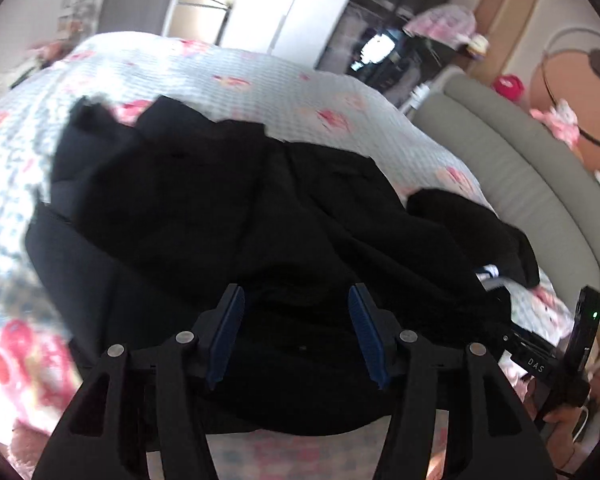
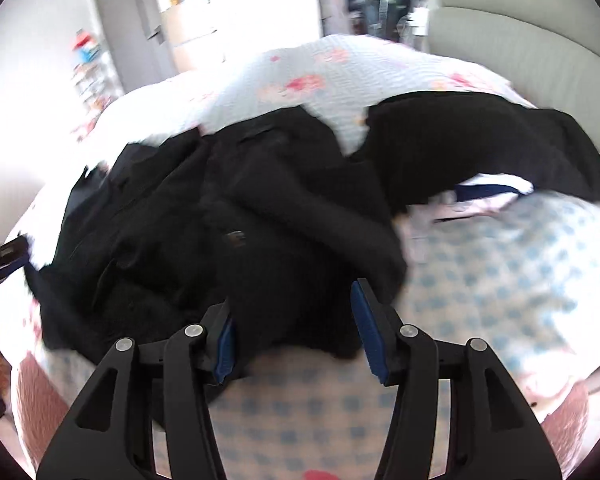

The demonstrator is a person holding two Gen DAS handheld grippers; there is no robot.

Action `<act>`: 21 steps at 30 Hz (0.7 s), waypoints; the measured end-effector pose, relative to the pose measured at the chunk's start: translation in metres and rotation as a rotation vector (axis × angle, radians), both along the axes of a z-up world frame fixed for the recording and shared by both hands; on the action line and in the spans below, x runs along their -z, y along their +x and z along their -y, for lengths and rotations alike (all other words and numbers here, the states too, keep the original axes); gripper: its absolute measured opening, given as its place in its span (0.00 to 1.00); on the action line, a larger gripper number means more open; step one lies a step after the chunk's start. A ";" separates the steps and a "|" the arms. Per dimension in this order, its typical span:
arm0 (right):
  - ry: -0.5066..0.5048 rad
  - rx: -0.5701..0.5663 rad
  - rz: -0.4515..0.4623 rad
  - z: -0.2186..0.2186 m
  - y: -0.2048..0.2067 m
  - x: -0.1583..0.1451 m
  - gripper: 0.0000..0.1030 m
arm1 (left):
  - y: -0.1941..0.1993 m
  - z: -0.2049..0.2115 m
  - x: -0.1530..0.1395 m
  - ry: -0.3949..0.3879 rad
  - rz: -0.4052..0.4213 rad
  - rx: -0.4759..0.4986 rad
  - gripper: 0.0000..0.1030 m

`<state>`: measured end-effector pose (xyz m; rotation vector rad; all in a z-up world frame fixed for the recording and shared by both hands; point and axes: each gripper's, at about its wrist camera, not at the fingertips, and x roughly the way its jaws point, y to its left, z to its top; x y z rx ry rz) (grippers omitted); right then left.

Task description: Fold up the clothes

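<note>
- Directly ahead of the left wrist camera, the left gripper (image 1: 296,332) is seen released, its blue pads (image 1: 228,332) spread wide with nothing pinched between them.
- Black fabric fills the gap between those fingers, but whether the pads touch it cannot be told.
- The right gripper (image 2: 296,336) is likewise seen released, its blue pads (image 2: 366,332) held apart over the near edge of the cloth.
- A crumpled black garment (image 1: 204,208) is spread in front of both grippers, lying rumpled and unfolded on the bed; it is also seen in the right view (image 2: 236,216).
- A second black piece (image 2: 472,140) is seen further off to the right, just beside the first, with a white and blue item (image 2: 488,190) tucked partly under it.
- Both are carried by a bedspread (image 1: 260,92) printed with pink flowers and a pale blue check.
- A padded grey headboard (image 1: 512,184) is seen beyond the bed on the right.
- A door (image 2: 128,32) and a bright opening are seen in the blurred background.
</note>
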<state>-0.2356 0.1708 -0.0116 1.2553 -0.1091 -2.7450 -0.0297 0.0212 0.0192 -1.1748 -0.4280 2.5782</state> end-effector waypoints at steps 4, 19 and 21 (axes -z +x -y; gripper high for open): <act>-0.059 -0.032 0.025 0.006 -0.003 0.016 0.51 | -0.029 -0.054 0.054 -0.091 0.126 0.069 0.52; -0.103 -0.068 0.269 0.029 0.007 0.096 0.57 | 0.029 -0.060 0.090 -0.016 0.297 0.099 0.48; -0.128 -0.053 0.283 0.031 0.001 0.101 0.69 | 0.024 -0.061 0.076 0.014 0.206 0.088 0.49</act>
